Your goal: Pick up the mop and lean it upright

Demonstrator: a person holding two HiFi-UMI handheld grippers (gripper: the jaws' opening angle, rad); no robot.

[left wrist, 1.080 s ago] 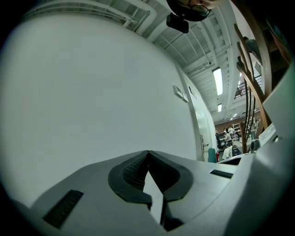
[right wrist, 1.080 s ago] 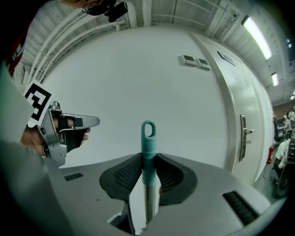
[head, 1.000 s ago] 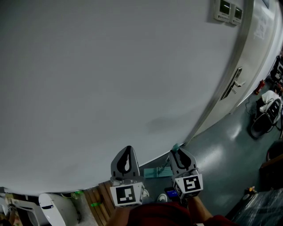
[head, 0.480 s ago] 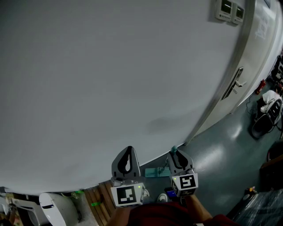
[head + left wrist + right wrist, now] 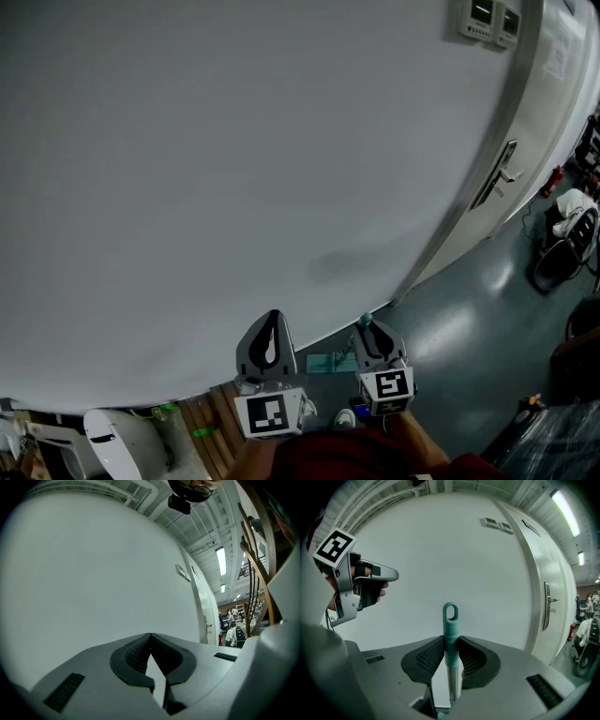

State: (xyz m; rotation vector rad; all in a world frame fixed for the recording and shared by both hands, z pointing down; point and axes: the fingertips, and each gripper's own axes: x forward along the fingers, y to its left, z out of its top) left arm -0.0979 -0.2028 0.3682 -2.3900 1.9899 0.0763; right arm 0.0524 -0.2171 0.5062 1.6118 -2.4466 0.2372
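Observation:
The mop's handle stands upright before the white wall (image 5: 234,169), its teal looped tip (image 5: 450,613) poking up between my right gripper's pads. My right gripper (image 5: 450,641) is shut on that handle just below the tip. In the head view the right gripper (image 5: 367,330) sits at the bottom centre, with the teal tip (image 5: 366,320) just above it and the teal mop head (image 5: 328,364) flat on the floor by the wall's foot. My left gripper (image 5: 272,323) hangs to the left of it, shut and empty (image 5: 150,635), pointing at the wall.
A white door with a metal lever handle (image 5: 495,178) is to the right of the wall. Two wall panels (image 5: 480,19) hang near the top. Wooden slats (image 5: 211,427) lie at the lower left. A chair with bags (image 5: 562,244) stands far right on the grey-green floor.
My right gripper has sunk lower with the mop handle in it, so the teal tip sits lower against the wall. The left gripper has stayed where it was.

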